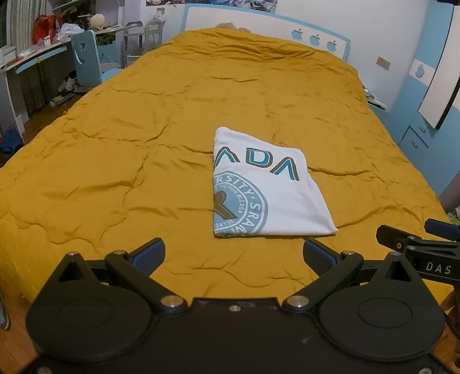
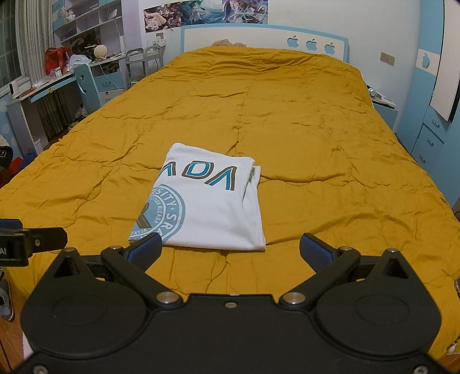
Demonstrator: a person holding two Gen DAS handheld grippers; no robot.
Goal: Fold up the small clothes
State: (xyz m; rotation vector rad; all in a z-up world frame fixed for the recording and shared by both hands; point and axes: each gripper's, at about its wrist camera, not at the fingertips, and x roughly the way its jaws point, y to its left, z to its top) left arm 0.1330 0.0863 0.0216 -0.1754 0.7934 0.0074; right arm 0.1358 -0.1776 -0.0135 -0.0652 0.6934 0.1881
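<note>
With both grippers' fingers (image 1: 319, 256) spread and empty, the folded white T-shirt (image 1: 267, 190) on the mustard quilt (image 1: 115, 161) looks soft and limp, best pinched at its near hem.

Left wrist view: camera sits behind the left gripper (image 1: 234, 256), low over the foot of the bed (image 1: 115, 161), facing along the mattress toward the headboard (image 1: 258, 26). Folded shirt (image 1: 267, 187) lies just ahead, right of centre. Right gripper (image 1: 417, 238) enters at the right edge.

Right wrist view: same setup behind the right gripper (image 2: 230, 250), also at the foot of the bed (image 2: 330, 158), facing the headboard (image 2: 258, 37). Shirt (image 2: 207, 201) sits near, left of centre. Left gripper (image 2: 31, 238) shows at the left edge.

Shared: whole bed, shirt, headboard, desk (image 1: 34, 57) (image 2: 43, 86) at left, blue cabinet (image 1: 425, 115) (image 2: 431, 129) at right.
</note>
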